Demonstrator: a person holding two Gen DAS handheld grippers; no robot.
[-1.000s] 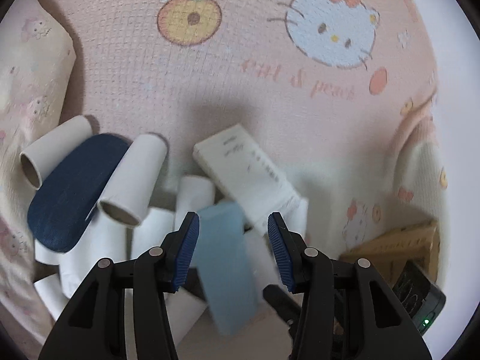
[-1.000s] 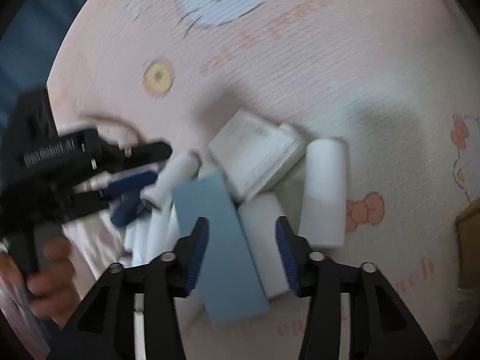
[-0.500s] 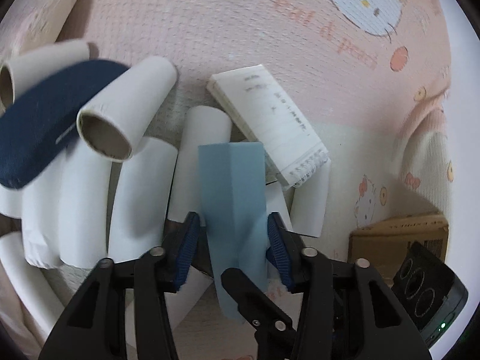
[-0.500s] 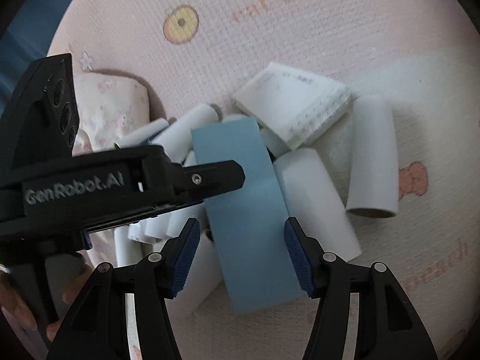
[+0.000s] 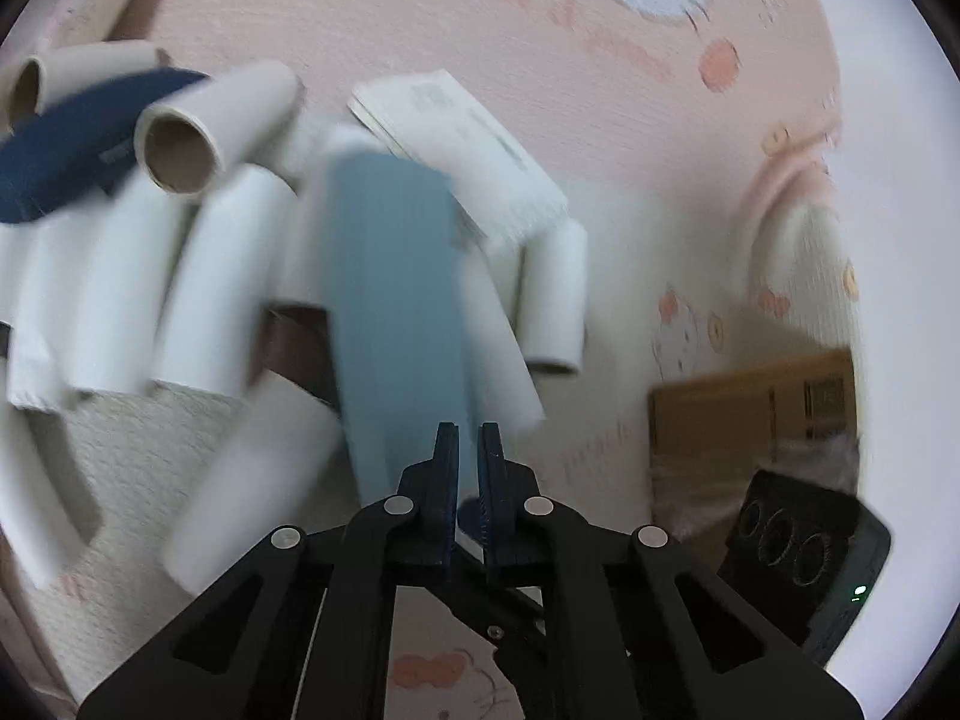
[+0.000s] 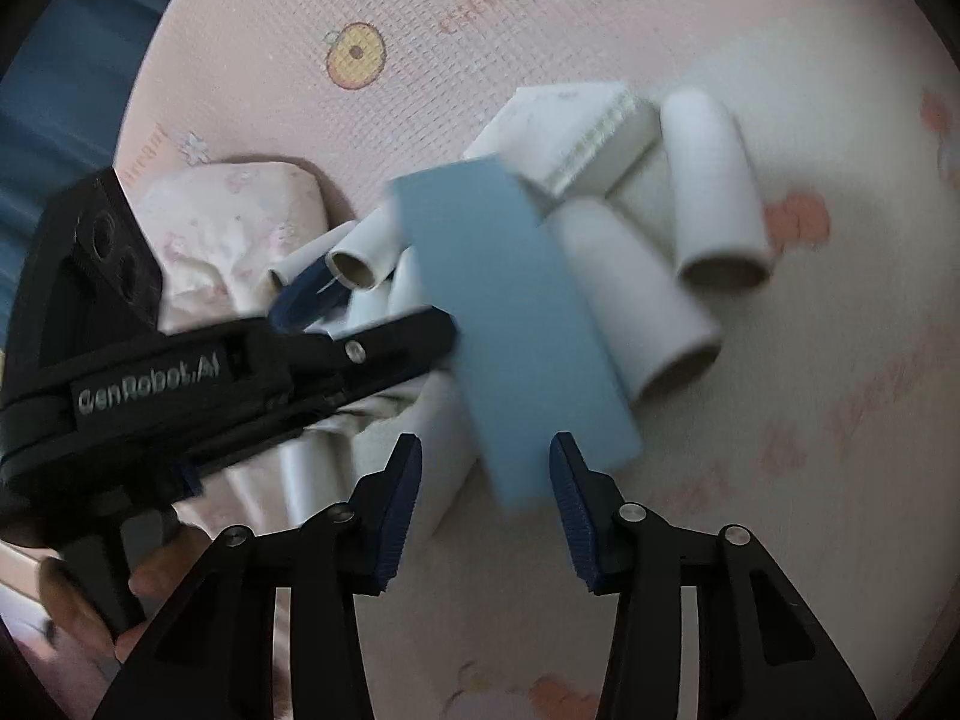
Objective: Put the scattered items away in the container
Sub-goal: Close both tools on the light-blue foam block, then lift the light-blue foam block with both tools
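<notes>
A light blue flat box [image 5: 396, 312] lies tilted on a pile of white cardboard tubes [image 5: 210, 282]. My left gripper [image 5: 468, 444] is shut on the box's near edge. In the right wrist view the same blue box [image 6: 510, 324] sits just ahead of my right gripper [image 6: 486, 456], which is open with its fingers either side of the box's near end. The left gripper [image 6: 420, 336] reaches in from the left there and meets the box's side. A white notepad [image 5: 462, 144] and a dark blue case [image 5: 72, 144] rest on the pile.
Everything lies on a pink Hello Kitty mat [image 5: 540, 30]. A brown cardboard box [image 5: 756, 414] stands at the right in the left wrist view. A folded pink cloth [image 6: 240, 222] lies left of the pile. More tubes [image 6: 714, 180] lie right of the blue box.
My left gripper has closed from open onto the blue box's edge. The right gripper stays open around the box's near end. The box has tilted and both views have shifted.
</notes>
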